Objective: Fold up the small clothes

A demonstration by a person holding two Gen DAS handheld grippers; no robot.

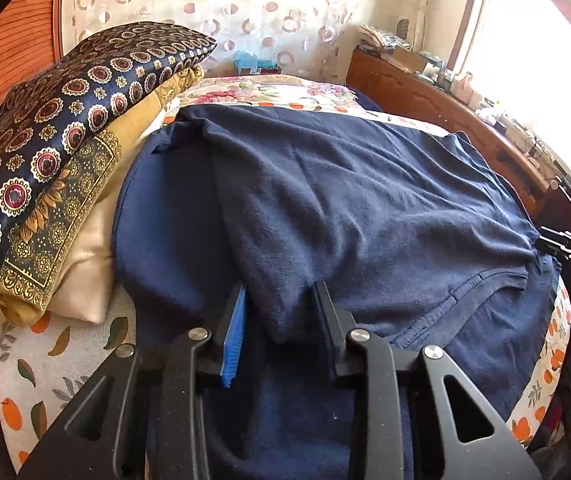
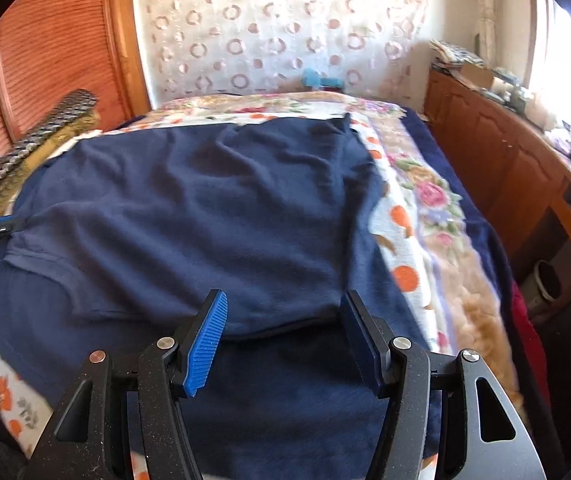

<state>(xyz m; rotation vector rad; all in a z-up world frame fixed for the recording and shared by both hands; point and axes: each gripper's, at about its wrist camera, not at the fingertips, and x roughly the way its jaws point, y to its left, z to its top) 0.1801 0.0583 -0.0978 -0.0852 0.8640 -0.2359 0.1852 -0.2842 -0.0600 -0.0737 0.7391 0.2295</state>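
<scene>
Item: navy T-shirt (image 1: 345, 200) spread on a fruit-print bedcover (image 1: 65, 360), two hand-held grippers at its near edge.
Left to right: stacked patterned pillows (image 1: 45, 140); left gripper (image 1: 281, 312), jaws astride a raised fold, contact uncertain; right gripper (image 2: 281, 320), jaws apart over the hem; wooden cabinet (image 2: 505, 168).

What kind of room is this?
Most likely a bedroom: a bed with a floral blanket, a stack of pillows by the wooden headboard, and a patterned curtain.
</scene>
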